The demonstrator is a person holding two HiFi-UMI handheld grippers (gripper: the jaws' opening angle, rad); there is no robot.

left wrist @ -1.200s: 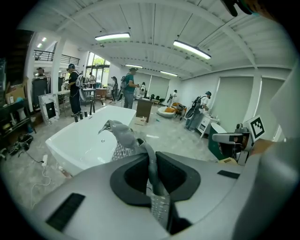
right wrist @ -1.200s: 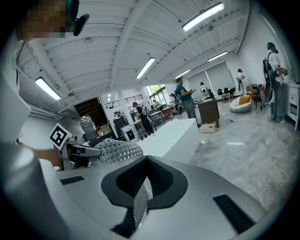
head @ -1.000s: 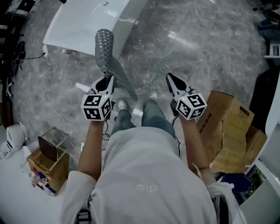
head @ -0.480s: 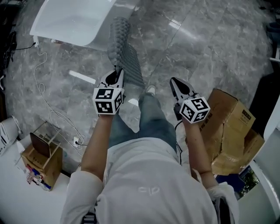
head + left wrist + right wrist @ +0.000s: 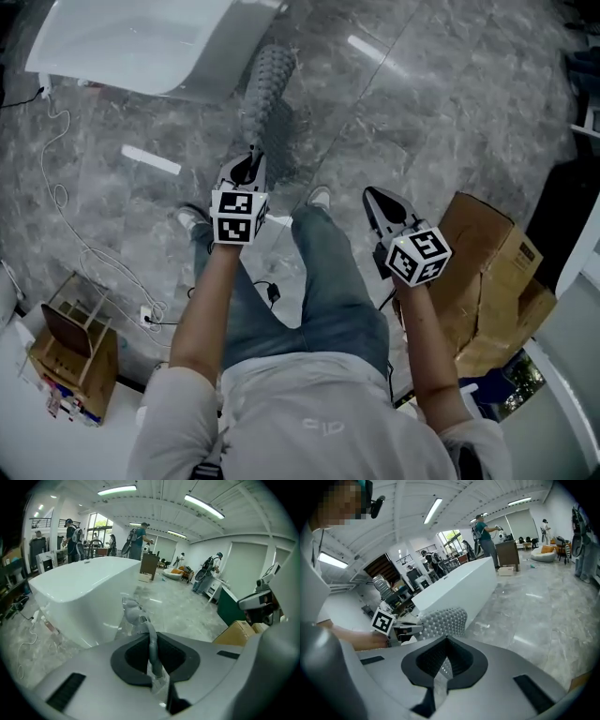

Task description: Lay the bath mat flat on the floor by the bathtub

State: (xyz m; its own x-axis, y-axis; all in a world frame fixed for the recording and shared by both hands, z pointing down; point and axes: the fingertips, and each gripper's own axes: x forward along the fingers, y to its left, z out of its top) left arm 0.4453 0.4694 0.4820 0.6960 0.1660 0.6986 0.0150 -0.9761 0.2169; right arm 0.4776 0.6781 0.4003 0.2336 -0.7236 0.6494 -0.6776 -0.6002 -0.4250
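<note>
Mat (image 5: 265,89), hanging bunched, edge clamped in left gripper (image 5: 249,157); right gripper (image 5: 372,194) closed, empty. Step, likely: setting down on floor (image 5: 422,112) right of bathtub (image 5: 141,47). Next: unfurling flat.

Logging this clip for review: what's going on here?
A person stands beside the bathtub with a gripper in each hand. The left gripper is shut on one edge of the grey mat, which droops in a narrow fold toward the bathtub and is not yet spread flat on the floor. The right gripper is shut and empty, held apart from the mat.
</note>
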